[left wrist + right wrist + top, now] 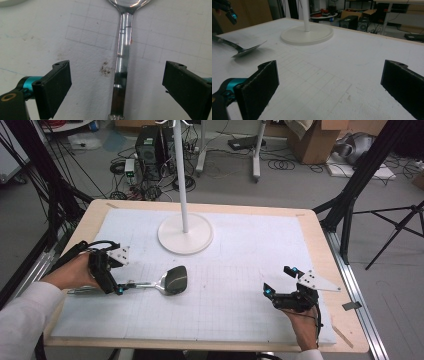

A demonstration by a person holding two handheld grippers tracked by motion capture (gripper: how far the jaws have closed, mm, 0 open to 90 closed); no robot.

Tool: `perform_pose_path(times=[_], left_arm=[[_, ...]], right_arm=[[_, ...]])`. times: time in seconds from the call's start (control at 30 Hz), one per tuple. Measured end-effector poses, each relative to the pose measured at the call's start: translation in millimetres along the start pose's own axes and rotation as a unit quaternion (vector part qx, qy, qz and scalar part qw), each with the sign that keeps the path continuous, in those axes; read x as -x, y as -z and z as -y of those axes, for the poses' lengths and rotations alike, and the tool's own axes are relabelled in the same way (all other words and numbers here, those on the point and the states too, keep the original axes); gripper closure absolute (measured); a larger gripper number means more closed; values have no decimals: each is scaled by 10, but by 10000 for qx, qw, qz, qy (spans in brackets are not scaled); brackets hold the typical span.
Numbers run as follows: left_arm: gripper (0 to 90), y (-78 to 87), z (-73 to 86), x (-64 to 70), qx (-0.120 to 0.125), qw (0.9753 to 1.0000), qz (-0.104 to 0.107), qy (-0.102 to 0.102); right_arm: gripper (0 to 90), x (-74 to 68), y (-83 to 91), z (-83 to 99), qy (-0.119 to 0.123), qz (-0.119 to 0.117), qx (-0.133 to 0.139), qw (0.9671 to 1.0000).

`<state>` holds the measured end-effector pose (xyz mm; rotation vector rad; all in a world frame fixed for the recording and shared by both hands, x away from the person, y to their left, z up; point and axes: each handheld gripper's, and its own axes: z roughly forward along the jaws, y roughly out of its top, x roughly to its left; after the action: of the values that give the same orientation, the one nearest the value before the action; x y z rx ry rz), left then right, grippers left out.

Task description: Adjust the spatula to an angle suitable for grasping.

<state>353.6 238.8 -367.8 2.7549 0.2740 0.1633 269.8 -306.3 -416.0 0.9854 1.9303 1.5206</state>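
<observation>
White gridded mat [240,270], wooden table [320,250], cluttered floor [280,180]

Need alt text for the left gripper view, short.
A shiny metal spatula handle lies on the white gridded mat, running up the frame between the open black jaws of the left gripper, touching neither. A dark stain marks the mat beside the handle.

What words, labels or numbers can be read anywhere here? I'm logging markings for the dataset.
None can be read.
The shiny metal spatula carries no visible marking.
The white gridded foam mat bears only ruled lines.
The brown cardboard box on the floor shows no print that is legible.
</observation>
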Motion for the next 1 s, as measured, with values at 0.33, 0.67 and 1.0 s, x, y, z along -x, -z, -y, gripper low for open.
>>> perform_pose_path(times=[0.33, 0.67, 1.0], left_arm=[[129, -128, -3, -13, -242, 9994, 211, -158], [252, -248, 13, -13, -517, 9977, 401, -175], [365, -324, 28, -9, -697, 9965, 391, -257]], right_arm=[[5, -4, -7, -2, 4, -16, -2, 10000], [5, -9, -4, -4, -17, -27, 1, 10000], [5, -7, -8, -5, 19, -29, -6, 10000]])
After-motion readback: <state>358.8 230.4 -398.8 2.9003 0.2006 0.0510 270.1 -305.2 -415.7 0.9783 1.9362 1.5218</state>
